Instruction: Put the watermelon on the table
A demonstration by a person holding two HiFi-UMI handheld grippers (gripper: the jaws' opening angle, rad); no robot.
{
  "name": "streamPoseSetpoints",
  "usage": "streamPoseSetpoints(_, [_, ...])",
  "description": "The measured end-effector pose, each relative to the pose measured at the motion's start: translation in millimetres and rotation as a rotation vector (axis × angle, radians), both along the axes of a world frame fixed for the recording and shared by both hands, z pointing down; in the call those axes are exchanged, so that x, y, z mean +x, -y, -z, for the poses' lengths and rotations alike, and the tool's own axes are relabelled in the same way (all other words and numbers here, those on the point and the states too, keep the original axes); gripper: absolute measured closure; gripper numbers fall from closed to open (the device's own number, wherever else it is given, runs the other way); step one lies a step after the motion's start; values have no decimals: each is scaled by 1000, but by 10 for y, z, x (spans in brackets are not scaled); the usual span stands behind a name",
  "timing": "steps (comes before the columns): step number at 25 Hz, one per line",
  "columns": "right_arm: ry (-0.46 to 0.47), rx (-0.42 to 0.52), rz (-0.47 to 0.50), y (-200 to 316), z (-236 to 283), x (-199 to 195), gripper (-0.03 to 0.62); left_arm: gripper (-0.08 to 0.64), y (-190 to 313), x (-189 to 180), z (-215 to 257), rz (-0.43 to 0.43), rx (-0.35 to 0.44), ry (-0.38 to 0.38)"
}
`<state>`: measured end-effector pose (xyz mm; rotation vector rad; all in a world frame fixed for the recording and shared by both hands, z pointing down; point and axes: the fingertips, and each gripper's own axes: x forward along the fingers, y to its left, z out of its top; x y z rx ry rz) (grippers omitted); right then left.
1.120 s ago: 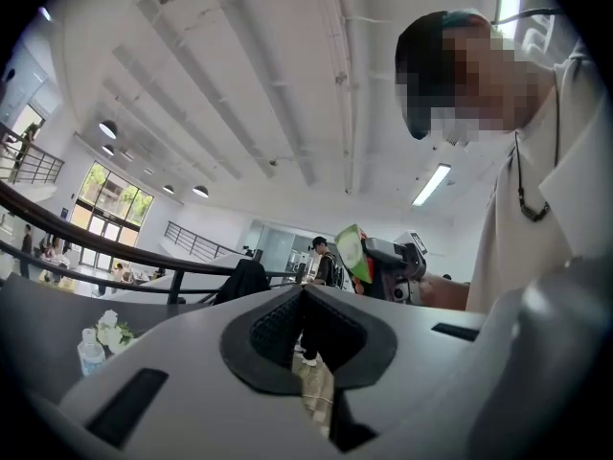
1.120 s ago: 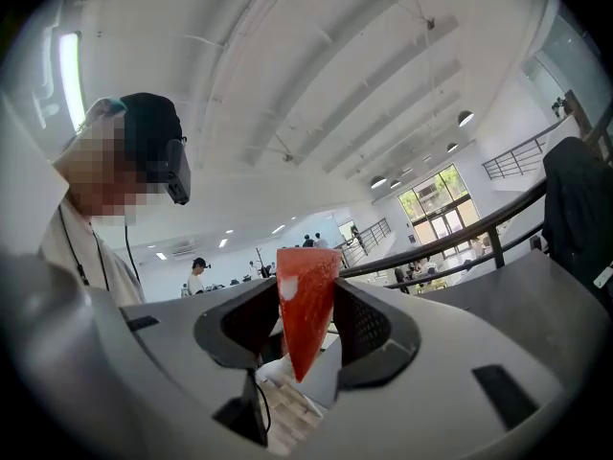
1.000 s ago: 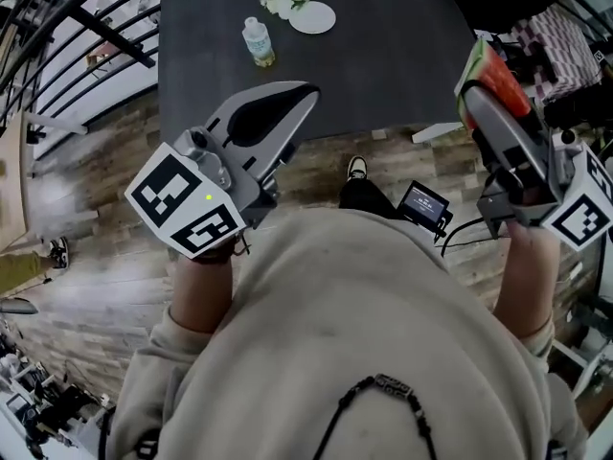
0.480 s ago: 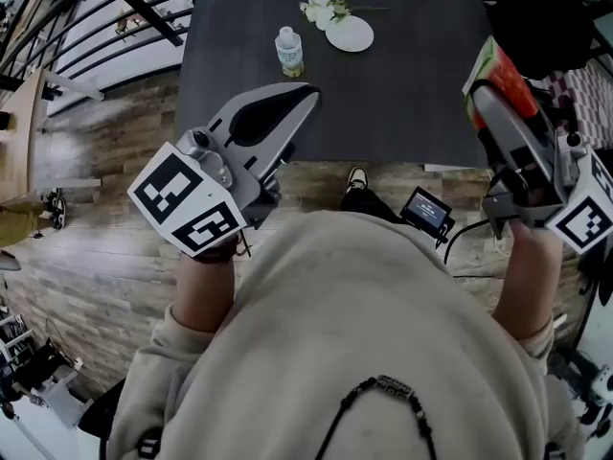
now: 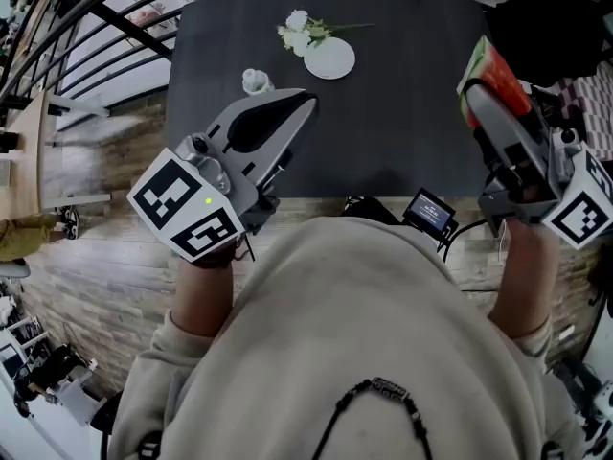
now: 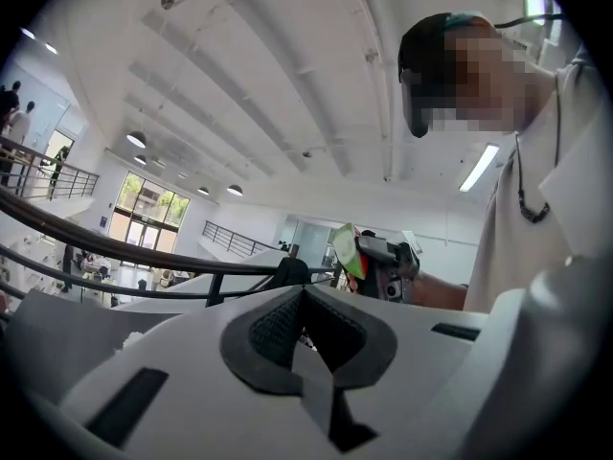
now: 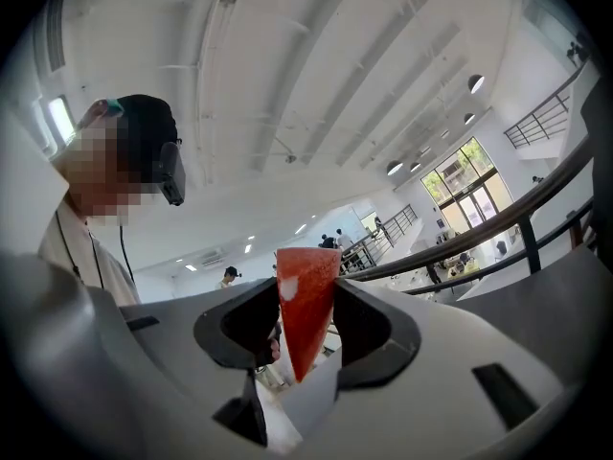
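Note:
A wedge of watermelon [image 5: 490, 73], red flesh with a green rind, is clamped between the jaws of my right gripper [image 5: 479, 89], which hangs over the right part of the dark table [image 5: 412, 113]. In the right gripper view the red slice [image 7: 306, 305] stands upright between both pads. My left gripper [image 5: 305, 99] has its jaws together with nothing in them, and its tips reach over the table's near left part. The left gripper view shows its pads [image 6: 278, 329] meeting, with the watermelon [image 6: 347, 249] held off to the side.
At the table's far side lie a white plate [image 5: 329, 57] and a sprig of white flowers [image 5: 297, 32]. A small bottle [image 5: 256, 81] stands just beyond the left gripper. Dark railings [image 5: 86, 36] run along the left. A small screen device [image 5: 428, 211] hangs at the person's waist.
The table has drawn closer beneath me; both grippers have moved from before its near edge to over it. The bottle now sits right at the left gripper's tip.

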<state>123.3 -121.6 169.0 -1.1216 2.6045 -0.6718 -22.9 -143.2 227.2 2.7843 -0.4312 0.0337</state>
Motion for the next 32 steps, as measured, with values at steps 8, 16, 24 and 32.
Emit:
streamPoseSetpoints(8, [25, -55, -10, 179, -84, 784, 403, 557, 168, 772, 86, -28, -66, 50])
streamPoseSetpoints(16, [-2, -87, -16, 317, -307, 973, 403, 557, 549, 1025, -8, 53, -77, 58])
streamPoseSetpoints(24, [-182, -73, -78, 521, -527, 809, 403, 557, 737, 1367, 50, -93, -29, 94])
streamPoseSetpoints(32, [-259, -21, -102, 596, -528, 544, 403, 557, 741, 1330, 226, -147, 37, 54])
